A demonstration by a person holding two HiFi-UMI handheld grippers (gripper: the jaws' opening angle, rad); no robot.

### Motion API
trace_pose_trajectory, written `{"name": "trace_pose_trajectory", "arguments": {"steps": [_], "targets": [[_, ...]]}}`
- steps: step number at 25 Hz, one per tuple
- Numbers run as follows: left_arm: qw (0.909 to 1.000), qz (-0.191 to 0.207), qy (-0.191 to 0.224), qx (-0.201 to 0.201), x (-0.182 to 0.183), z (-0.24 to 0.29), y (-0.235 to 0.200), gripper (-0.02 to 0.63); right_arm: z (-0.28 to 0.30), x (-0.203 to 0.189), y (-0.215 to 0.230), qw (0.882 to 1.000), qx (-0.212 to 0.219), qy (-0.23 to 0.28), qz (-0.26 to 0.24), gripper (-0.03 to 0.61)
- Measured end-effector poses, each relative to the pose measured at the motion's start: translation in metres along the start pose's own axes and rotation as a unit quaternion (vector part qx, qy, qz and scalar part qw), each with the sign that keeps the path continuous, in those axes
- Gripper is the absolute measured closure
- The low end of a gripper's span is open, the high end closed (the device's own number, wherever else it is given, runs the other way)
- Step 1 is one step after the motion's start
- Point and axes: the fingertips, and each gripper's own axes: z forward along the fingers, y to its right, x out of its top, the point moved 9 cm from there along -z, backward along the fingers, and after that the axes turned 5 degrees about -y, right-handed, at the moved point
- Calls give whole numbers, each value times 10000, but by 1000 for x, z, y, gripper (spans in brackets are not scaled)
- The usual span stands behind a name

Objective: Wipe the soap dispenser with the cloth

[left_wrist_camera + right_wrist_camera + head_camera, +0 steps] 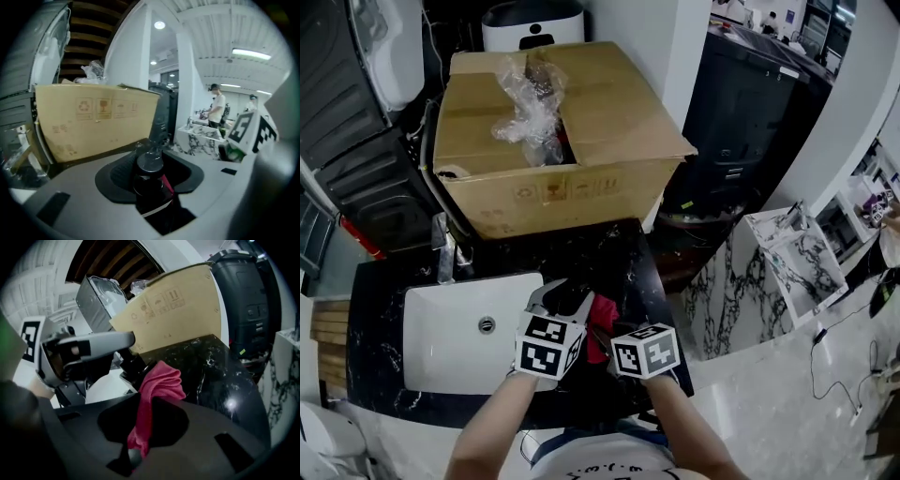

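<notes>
Though dim overhead, dispenser (150, 164) clamped by left gripper (153, 199).

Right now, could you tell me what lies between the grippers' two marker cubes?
The red cloth, pinched in the right gripper, fills that gap beside the dark soap dispenser the left gripper holds; the head view shows it.

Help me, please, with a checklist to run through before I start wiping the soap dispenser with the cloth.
1. Left gripper clamped on the soap dispenser: ok.
2. Right gripper pinching the red cloth: ok.
3. Cloth's loose end reaching the dispenser: ok, appears to touch it.
4. Work held over the black marble counter, beside the sink: ok.
5. Pump head uncovered: ok.
6. Which sides are already wiped: cannot tell.
</notes>
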Motion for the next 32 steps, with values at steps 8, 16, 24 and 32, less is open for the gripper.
{"name": "trace_pose_trajectory", "arguments": {"steps": [8,16,24,32], "targets": [[9915,-773,43,-1045,-6,-2,-24,437,-9,1,4,9976,320,429,439,528],[9356,-2646,541,-2274,-29,-12,-103,439,-14,37,-11,9931,651,971,23,528],[9257,-2876,588,-2384,-37,-12,-117,437,19,82,-26,9943,550,762,-510,528],[9266,-2884,628,-2331,-38,-13,-120,437,23,57,14,9997,-95,218,-43,529]]}}
